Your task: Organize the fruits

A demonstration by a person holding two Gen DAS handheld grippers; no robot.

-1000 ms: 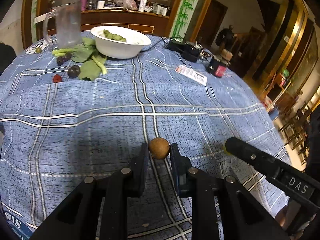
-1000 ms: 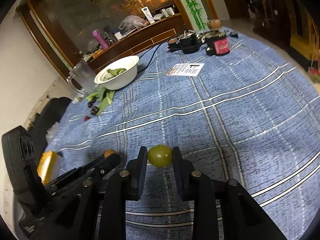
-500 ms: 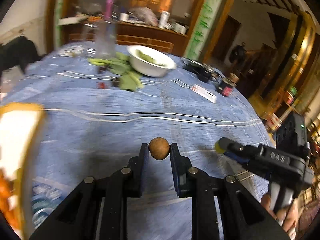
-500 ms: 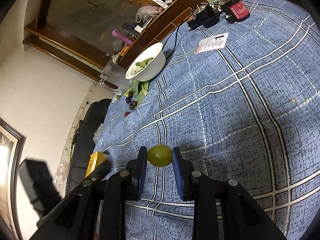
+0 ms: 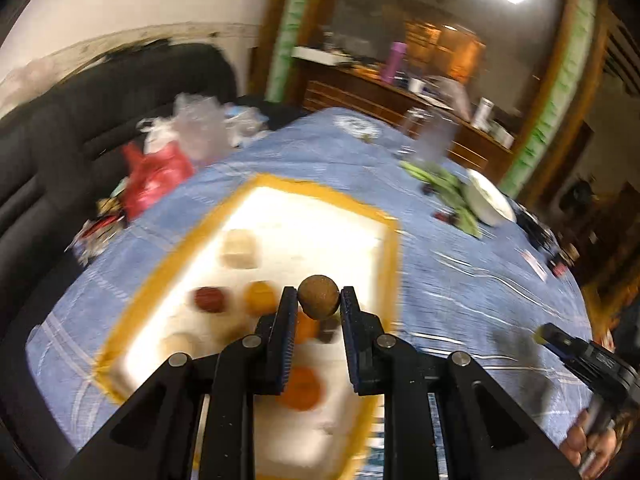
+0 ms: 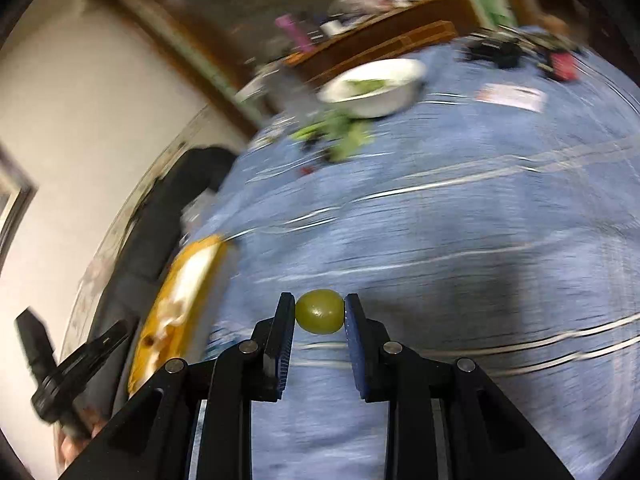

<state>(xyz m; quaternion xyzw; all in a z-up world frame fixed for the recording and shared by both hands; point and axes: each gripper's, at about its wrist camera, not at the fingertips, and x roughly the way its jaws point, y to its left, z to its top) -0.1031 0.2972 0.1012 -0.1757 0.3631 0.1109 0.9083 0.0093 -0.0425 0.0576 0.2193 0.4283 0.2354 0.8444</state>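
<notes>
Left tongs point(image 5: 319, 306) clamped tight on a brown round fruit point(image 5: 319, 297); right tongs point(image 6: 319, 312) pinching a green grape point(image 6: 319, 311), both held aloft.

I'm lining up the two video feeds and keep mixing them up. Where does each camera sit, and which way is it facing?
Left wrist: rides the left gripper, looking down along its fingers, shut on a brown fruit, over the yellow-rimmed tray; the right gripper and a hand show at lower right.
Right wrist: rides the right gripper, shut on a green fruit, facing across the blue tablecloth; the left gripper shows at lower left.
Shared: tray, white bowl, tablecloth.
</notes>
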